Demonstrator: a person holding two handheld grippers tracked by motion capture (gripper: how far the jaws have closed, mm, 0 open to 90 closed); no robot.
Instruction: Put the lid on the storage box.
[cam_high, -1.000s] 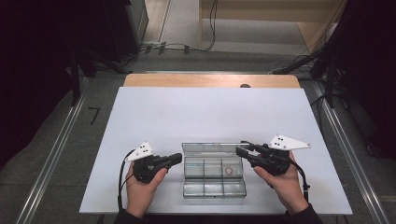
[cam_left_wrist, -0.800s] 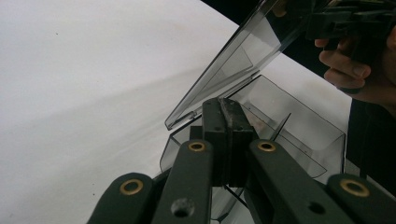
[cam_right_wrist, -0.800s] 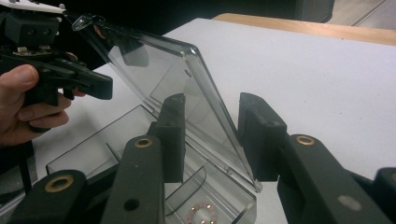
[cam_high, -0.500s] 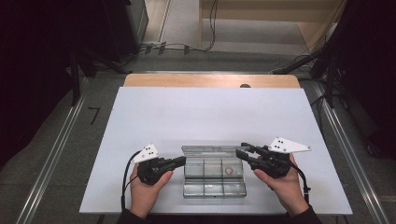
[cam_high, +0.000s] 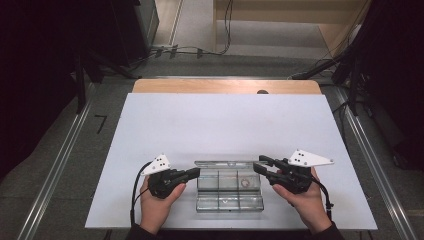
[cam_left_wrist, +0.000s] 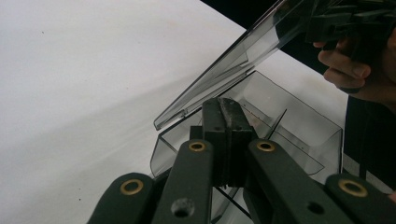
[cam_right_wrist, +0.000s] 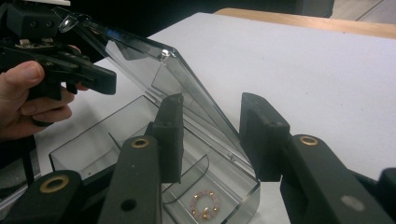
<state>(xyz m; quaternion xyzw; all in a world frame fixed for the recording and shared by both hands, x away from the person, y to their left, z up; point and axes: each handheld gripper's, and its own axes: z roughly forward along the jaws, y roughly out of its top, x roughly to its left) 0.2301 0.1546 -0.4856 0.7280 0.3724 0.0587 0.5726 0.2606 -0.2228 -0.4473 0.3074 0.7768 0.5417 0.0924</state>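
Nearest, at the bottom of the high view, the person's two hands have kept their places over the last second, so little has shifted: the left gripper (cam_high: 196, 173) has merely finished closing, and its fingers (cam_left_wrist: 229, 122) now sit pressed together with nothing visible between them, their tip at the left end of the clear compartment box (cam_high: 230, 202). That box lies low and centre in the high view, between the hands. The right gripper (cam_high: 257, 164) comes in from the right with its fingers (cam_right_wrist: 169, 122) parted around the raised edge of the hinged lid (cam_right_wrist: 140, 60); whether a pad actually touches the plastic I cannot tell. The lid stands tilted above the box, as it did a moment ago. In a right-hand compartment lies a small beaded ring (cam_right_wrist: 204, 204), pink and gold. Beyond the box the white surface (cam_high: 225, 125) is bare up to its wooden far edge (cam_high: 200, 86). The steadiness suggests a pause mid-swing: the left fingers brace the box while the lid awaits its next push
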